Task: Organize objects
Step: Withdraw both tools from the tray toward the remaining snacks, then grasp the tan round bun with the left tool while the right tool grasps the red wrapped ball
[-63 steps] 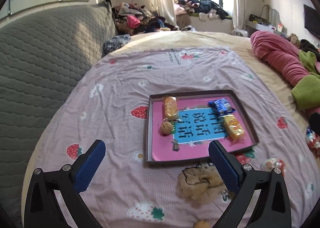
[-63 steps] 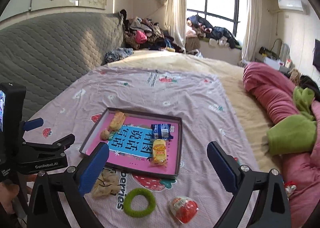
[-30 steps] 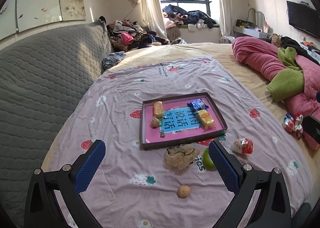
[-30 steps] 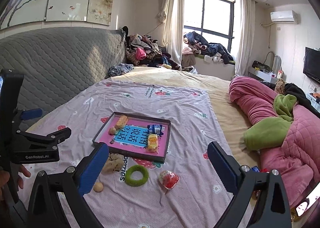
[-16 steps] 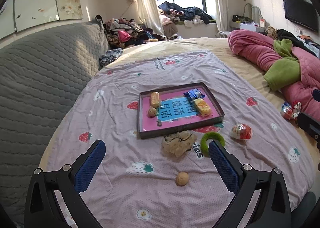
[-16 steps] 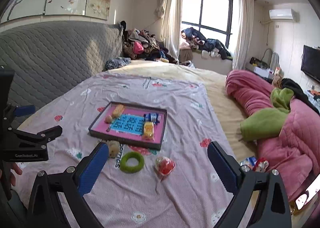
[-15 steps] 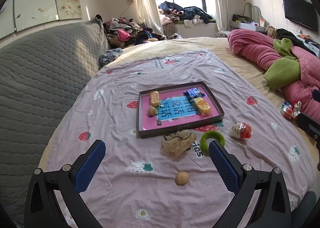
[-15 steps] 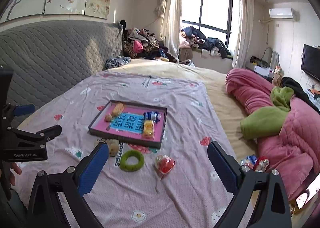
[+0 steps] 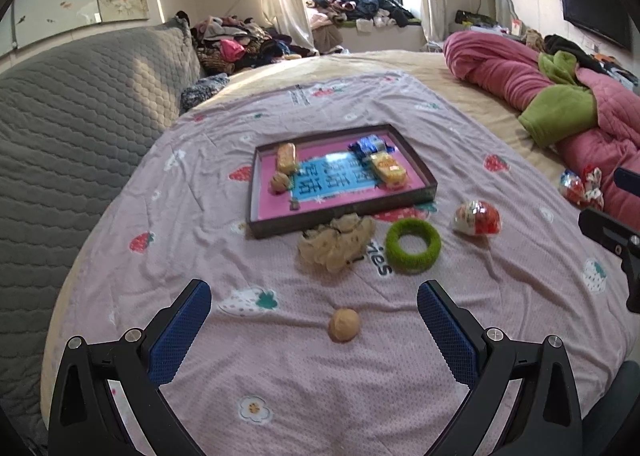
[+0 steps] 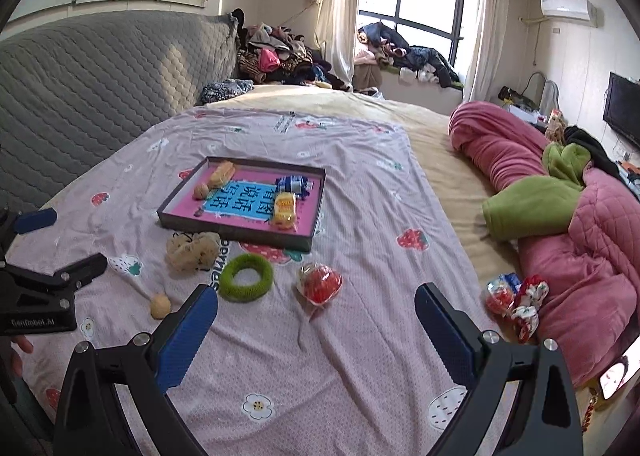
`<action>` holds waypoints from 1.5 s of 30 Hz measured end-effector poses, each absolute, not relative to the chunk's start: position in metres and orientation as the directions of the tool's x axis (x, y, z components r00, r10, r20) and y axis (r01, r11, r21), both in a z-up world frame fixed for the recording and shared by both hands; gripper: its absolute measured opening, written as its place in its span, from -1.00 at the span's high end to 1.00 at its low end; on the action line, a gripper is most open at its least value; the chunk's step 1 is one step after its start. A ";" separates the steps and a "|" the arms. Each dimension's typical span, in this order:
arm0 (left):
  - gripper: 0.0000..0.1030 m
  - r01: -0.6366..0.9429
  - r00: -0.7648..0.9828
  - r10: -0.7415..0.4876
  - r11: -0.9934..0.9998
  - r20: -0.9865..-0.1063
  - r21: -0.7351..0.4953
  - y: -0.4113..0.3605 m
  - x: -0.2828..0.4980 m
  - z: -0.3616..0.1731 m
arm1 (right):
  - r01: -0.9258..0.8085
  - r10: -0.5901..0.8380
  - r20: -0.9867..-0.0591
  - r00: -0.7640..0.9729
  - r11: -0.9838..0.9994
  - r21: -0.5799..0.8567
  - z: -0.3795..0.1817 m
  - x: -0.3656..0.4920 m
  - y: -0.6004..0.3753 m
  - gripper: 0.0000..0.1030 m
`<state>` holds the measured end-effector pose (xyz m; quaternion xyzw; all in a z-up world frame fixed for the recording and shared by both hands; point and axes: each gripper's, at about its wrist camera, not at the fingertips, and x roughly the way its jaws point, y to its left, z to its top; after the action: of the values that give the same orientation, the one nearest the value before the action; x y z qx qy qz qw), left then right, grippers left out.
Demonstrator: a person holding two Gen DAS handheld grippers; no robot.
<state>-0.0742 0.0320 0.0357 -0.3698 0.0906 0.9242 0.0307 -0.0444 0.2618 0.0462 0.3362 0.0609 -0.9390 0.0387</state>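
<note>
**Both grippers held wide above a bed strewn with small things**

While the left gripper [image 9: 314, 314] hangs over the near edge of the bed [image 9: 460, 67], its blue-padded jaws stand far apart and hold nothing; a small round tan ball [image 9: 344, 324] lies on the strawberry-print sheet [image 9: 208, 159] between and a little beyond them. The right gripper [image 10: 316, 314] is likewise spread wide and empty, over a bare stretch of the sheet.

Farther up the bed sits a dark-rimmed tray [image 9: 416, 159] with a pink floor and a blue printed panel. Inside it, along the left side, lie a wrapped yellow-brown snack [image 9: 287, 157] and just below it a walnut-like nut [image 9: 279, 181]; on the right side a blue packet [image 9: 370, 144] touches a yellow packet [image 9: 388, 169]. A small dark item near the tray's front wall is too small to tell.

Just outside the tray's near wall rests a beige scrunchie [image 9: 338, 242], with a green fuzzy ring [image 9: 413, 246] beside it and a red-and-white wrapped sweet [image 9: 477, 217] farther right. More wrapped sweets [image 10: 514, 300] lie at the foot of a pink quilt [image 10: 592, 240], on which a green blanket [image 10: 532, 207] is bunched. In the right wrist view the left gripper's black frame shows at the left edge, with a fingertip of the person's hand [image 10: 20, 348] below it.
</note>
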 end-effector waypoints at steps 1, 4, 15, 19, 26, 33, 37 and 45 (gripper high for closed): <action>-1.00 -0.124 -0.721 -0.012 -0.981 -0.693 0.146 0.033 -0.074 0.031 | 0.114 -0.032 -0.639 -0.769 -0.989 -0.089 0.044 -0.045 0.263 -0.94; -1.00 -0.125 -0.712 -0.004 -0.983 -0.702 0.131 0.033 -0.074 0.021 | 0.118 -0.035 -0.646 -0.763 -0.989 -0.086 0.038 -0.044 0.264 -0.94; -1.00 -0.134 -0.684 0.003 -0.984 -0.729 0.121 0.035 -0.078 -0.014 | 0.129 -0.029 -0.681 -0.731 -0.987 -0.096 0.009 -0.052 0.263 -0.94; -1.00 -0.137 -0.677 0.003 -0.983 -0.736 0.122 0.035 -0.082 -0.028 | 0.131 -0.025 -0.688 -0.725 -0.986 -0.103 0.001 -0.057 0.264 -0.94; -1.00 -0.139 -0.666 0.013 -0.985 -0.746 0.106 0.033 -0.089 -0.045 | 0.122 -0.016 -0.704 -0.710 -0.987 -0.100 -0.014 -0.071 0.270 -0.94; -1.00 -0.138 -0.658 0.021 -0.986 -0.753 0.093 0.033 -0.097 -0.060 | 0.119 -0.010 -0.715 -0.699 -0.988 -0.103 -0.028 -0.088 0.273 -0.94; -1.00 -0.134 -0.649 0.035 -0.989 -0.760 0.069 0.033 -0.100 -0.069 | 0.137 -0.004 -0.722 -0.692 -0.983 -0.126 -0.038 -0.099 0.271 -0.94; -1.00 -0.134 -0.638 0.041 -0.989 -0.769 0.058 0.040 -0.106 -0.083 | 0.166 -0.007 -0.737 -0.676 -0.976 -0.143 -0.059 -0.129 0.271 -0.94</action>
<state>-0.1065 0.0399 -0.0834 -0.4225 0.0546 0.9034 0.0485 -0.1288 0.2706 -0.0588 0.3999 0.0993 -0.9099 0.0475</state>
